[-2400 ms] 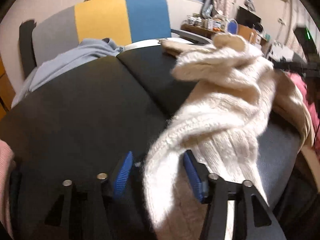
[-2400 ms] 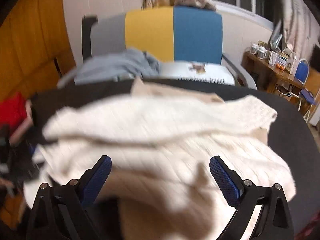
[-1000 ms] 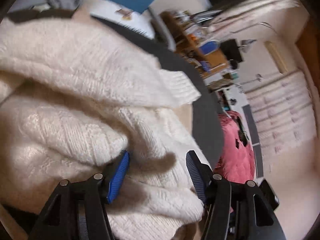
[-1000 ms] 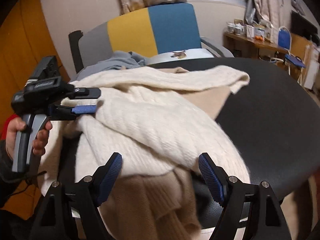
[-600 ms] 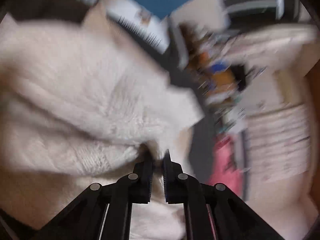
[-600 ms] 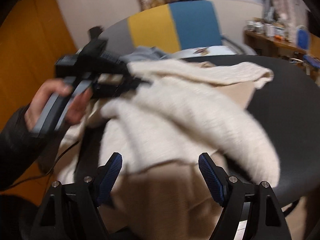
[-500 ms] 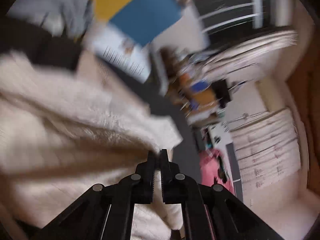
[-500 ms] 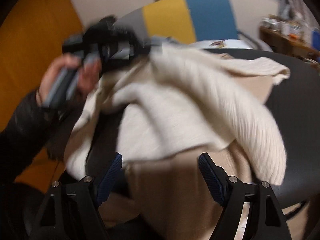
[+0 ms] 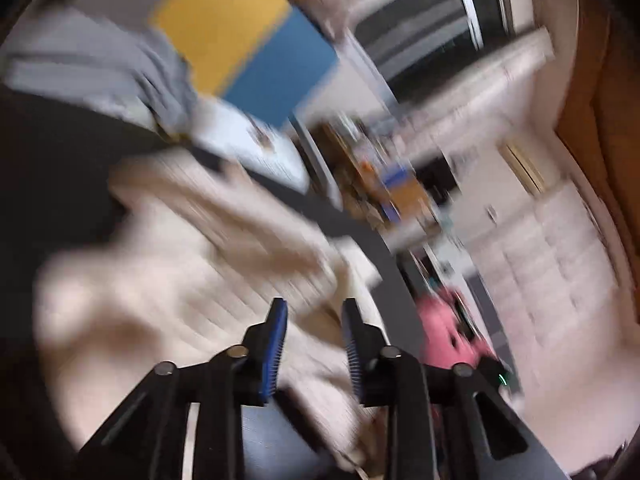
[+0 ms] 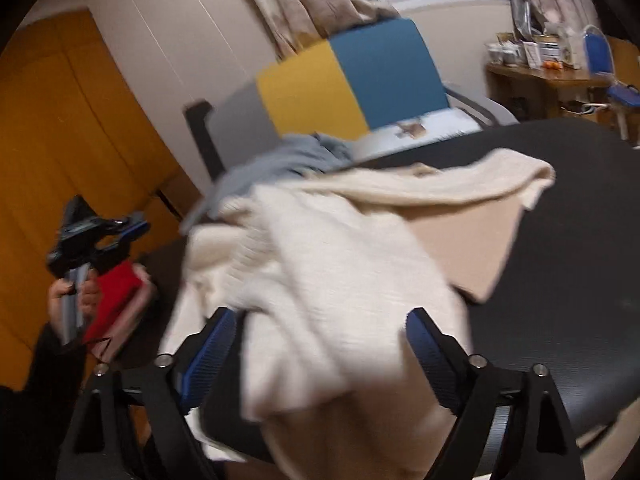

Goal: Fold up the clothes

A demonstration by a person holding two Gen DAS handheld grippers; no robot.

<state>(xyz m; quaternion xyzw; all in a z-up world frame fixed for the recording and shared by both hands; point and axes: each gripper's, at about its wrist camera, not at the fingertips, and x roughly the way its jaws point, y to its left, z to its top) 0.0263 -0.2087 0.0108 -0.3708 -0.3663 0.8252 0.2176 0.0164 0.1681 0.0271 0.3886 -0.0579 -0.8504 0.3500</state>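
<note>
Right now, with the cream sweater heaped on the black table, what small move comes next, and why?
Probably close the right gripper on the cream sweater: its open jaws straddle the hem hanging off the black table, while the left gripper, just reopened, is off to the side, empty.

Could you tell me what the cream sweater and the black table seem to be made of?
The cream sweater looks like a soft, fuzzy wool or wool-like knit: ribbed rows show along it. The black table seems hard and matte, perhaps laminate or painted board; the blur leaves it open.

text check | nothing readable anywhere, both views way too blurry | stuff on the far desk (image 10: pixel 540 50) had labels maybe, couldn't make them out
</note>
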